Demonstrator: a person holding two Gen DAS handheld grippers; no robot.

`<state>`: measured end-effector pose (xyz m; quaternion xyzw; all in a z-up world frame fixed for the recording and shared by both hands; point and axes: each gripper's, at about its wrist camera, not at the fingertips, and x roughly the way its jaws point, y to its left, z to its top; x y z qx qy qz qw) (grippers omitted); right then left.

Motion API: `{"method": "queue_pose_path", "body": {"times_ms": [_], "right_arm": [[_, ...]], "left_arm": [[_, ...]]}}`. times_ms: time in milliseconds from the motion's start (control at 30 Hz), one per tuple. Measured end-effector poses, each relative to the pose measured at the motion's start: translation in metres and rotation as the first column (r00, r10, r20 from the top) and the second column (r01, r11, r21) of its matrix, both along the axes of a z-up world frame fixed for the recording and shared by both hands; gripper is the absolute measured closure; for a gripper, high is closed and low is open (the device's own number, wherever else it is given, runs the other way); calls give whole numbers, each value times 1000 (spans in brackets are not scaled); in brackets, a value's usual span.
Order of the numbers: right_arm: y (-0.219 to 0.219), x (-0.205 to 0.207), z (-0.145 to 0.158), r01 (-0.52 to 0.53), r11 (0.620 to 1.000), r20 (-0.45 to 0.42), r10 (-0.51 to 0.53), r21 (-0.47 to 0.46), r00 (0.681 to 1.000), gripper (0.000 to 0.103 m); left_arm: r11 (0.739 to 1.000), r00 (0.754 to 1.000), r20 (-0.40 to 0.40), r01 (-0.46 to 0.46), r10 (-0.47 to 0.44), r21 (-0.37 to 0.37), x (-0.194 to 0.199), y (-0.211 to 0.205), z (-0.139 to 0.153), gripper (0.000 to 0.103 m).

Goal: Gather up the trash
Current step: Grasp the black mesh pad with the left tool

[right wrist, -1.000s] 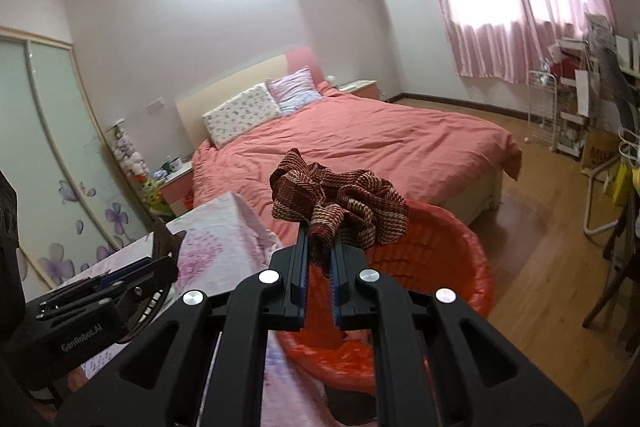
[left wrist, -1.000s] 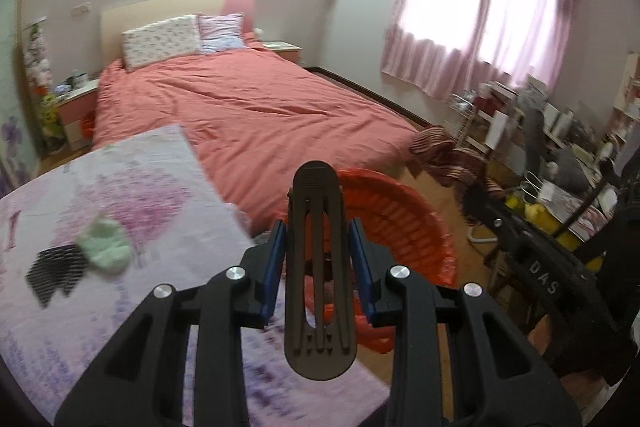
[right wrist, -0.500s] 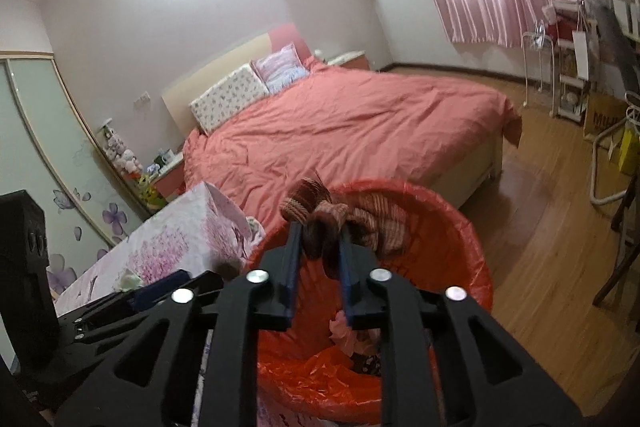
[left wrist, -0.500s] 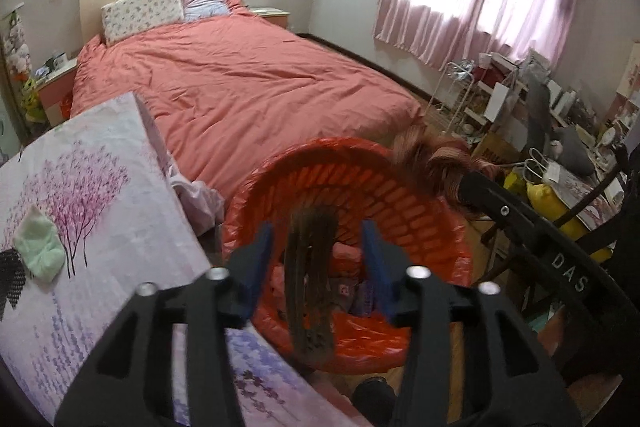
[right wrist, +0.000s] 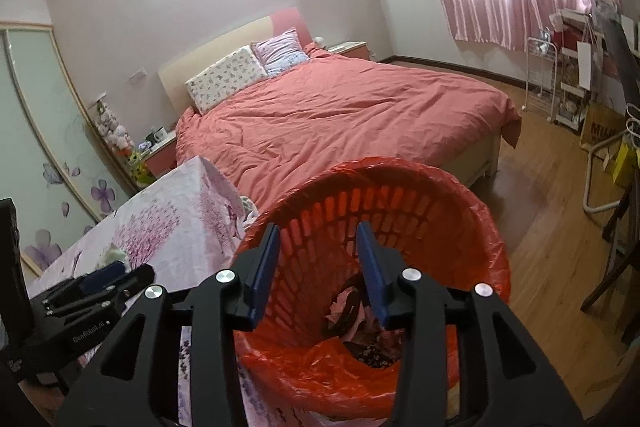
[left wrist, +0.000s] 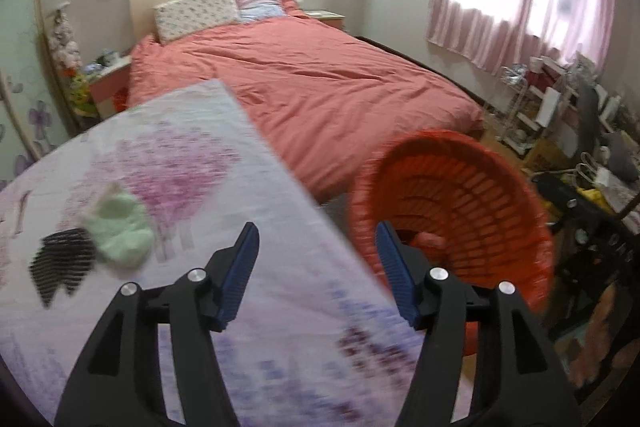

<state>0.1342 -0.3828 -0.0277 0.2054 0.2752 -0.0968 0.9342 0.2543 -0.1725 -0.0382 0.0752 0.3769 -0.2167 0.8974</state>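
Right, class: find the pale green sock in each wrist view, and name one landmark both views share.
Left wrist: the pale green sock lies left of centre on the floral cloth, beside a black striped piece.
Right wrist: barely visible at lower left, mostly hidden.
Shared landmark: the orange basket.

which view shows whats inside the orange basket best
The right wrist view: it looks down into the orange basket, showing crumpled items at its bottom. The left wrist view shows mostly its blurred inner wall.

We read only two texts, both in the right wrist view: "GenRobot.AI" in small white letters on the left gripper [right wrist: 96, 287]'s black body, and partial dark letters "MU" on a cardboard box [right wrist: 602, 133] on the floor.
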Motion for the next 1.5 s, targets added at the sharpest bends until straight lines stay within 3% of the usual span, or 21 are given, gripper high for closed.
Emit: {"method": "queue_pose_path", "body": {"times_ms": [167, 300, 567, 700, 800, 900, 1000, 1067, 1167, 1333, 1433, 1500], "right_arm": [[22, 7, 2, -44, 998, -11, 44, -39, 999, 62], [38, 13, 2, -84, 996, -23, 83, -38, 996, 62], [77, 32, -2, -166, 984, -60, 163, -60, 985, 62], [97, 40, -4, -204, 976, -79, 198, -72, 977, 62], [109, 45, -6, -232, 969, -95, 224, -81, 970, 62], [117, 48, -6, -252, 964, -104, 243, -87, 964, 62], [125, 50, -7, -266, 960, -111, 256, -90, 960, 62], [129, 51, -7, -273, 958, -115, 262, -89, 958, 62], [137, 53, -7, -284, 955, -120, 274, -84, 954, 62], [153, 55, -6, -309, 947, -126, 297, -86, 946, 62], [166, 56, -3, -328, 940, -126, 316, -92, 940, 62], [178, 57, 0, -347, 932, -124, 335, -101, 934, 62]], "left_arm": [[994, 995, 39, -96, 94, 49, 9, 51, -1, 36], [975, 978, 41, -209, 206, 71, 23, 106, -9, 32], [882, 888, 39, -460, 458, 104, 69, 212, -29, 19], [872, 878, 23, -478, 479, 105, 89, 229, -35, 13], [879, 888, 12, -457, 460, 134, 101, 227, -42, 11], [888, 896, -51, -428, 441, 169, 112, 224, -53, 10], [899, 894, -106, -424, 435, 112, 117, 232, -57, 12], [902, 897, -107, -420, 430, 104, 116, 233, -58, 14], [921, 918, -92, -378, 386, 96, 113, 228, -56, 31], [937, 935, -77, -340, 346, 79, 106, 223, -53, 75], [946, 944, -77, -315, 320, 69, 103, 230, -52, 91], [948, 948, -63, -308, 313, 81, 96, 236, -50, 95]]}}
